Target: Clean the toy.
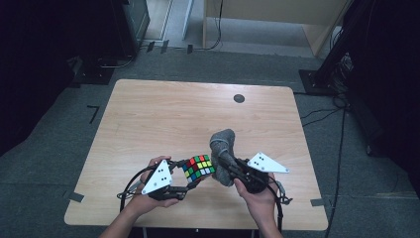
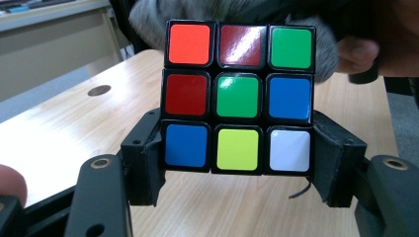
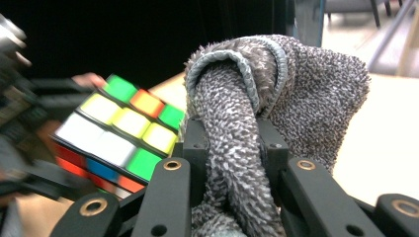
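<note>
A scrambled colour cube point(image 1: 198, 167) point(image 2: 239, 96) is held just above the wooden table point(image 1: 163, 119), near its front edge. My left gripper point(image 1: 190, 177) point(image 2: 237, 163) is shut on the cube, its black pads pressing the lower row from both sides. A grey knitted cloth point(image 1: 223, 153) point(image 3: 276, 94) stands bunched up right beside the cube, against its right side. My right gripper point(image 1: 229, 166) point(image 3: 232, 143) is shut on a thick fold of that cloth. The cube point(image 3: 123, 133) lies to the left in the right gripper view.
A round dark hole point(image 1: 239, 98) sits near the table's far right edge. Grey carpet surrounds the table, with black stands and cables at the right point(image 1: 332, 74) and a pale cabinet point(image 1: 277, 20) behind. Bare tabletop stretches behind both grippers.
</note>
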A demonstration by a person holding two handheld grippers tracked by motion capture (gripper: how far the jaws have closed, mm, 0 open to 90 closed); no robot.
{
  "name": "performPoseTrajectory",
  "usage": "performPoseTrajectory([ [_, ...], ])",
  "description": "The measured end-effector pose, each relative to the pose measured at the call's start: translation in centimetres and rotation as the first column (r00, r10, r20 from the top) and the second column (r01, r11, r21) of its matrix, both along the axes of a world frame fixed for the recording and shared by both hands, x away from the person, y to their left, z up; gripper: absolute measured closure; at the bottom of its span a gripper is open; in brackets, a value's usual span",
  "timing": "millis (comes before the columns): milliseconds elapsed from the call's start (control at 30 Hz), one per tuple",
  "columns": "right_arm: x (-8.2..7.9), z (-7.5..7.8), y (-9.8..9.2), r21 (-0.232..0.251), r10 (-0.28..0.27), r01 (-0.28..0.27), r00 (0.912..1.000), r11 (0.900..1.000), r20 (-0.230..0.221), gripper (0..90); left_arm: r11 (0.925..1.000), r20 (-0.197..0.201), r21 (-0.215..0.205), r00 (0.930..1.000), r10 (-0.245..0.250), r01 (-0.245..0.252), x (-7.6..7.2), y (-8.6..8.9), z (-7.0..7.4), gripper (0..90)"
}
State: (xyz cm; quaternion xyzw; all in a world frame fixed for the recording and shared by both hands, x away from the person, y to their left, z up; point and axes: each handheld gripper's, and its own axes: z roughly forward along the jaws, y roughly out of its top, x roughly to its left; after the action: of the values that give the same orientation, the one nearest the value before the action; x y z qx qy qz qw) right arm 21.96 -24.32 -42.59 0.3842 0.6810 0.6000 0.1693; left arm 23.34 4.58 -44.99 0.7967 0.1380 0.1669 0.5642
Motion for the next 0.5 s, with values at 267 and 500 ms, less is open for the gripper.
performPoseTrajectory([
  [267, -2.0, 2.2, 3.1, -0.002, 0.195, -0.196, 0.9744, 0.981, 0.112, 73.1, 0.9999, 0.011, 0.014, 0.9999, 0.0, 0.0, -0.3, -0.3, -0.1, 34.3],
  [500, 0.6, -1.2, 0.5, -0.034, 0.018, -0.02, 0.9966, 0.999, -0.081, 73.0, 0.9999, 0.013, 0.002, 0.9998, 0.012, -0.012, -0.1, 0.1, 0.1, 34.3],
])
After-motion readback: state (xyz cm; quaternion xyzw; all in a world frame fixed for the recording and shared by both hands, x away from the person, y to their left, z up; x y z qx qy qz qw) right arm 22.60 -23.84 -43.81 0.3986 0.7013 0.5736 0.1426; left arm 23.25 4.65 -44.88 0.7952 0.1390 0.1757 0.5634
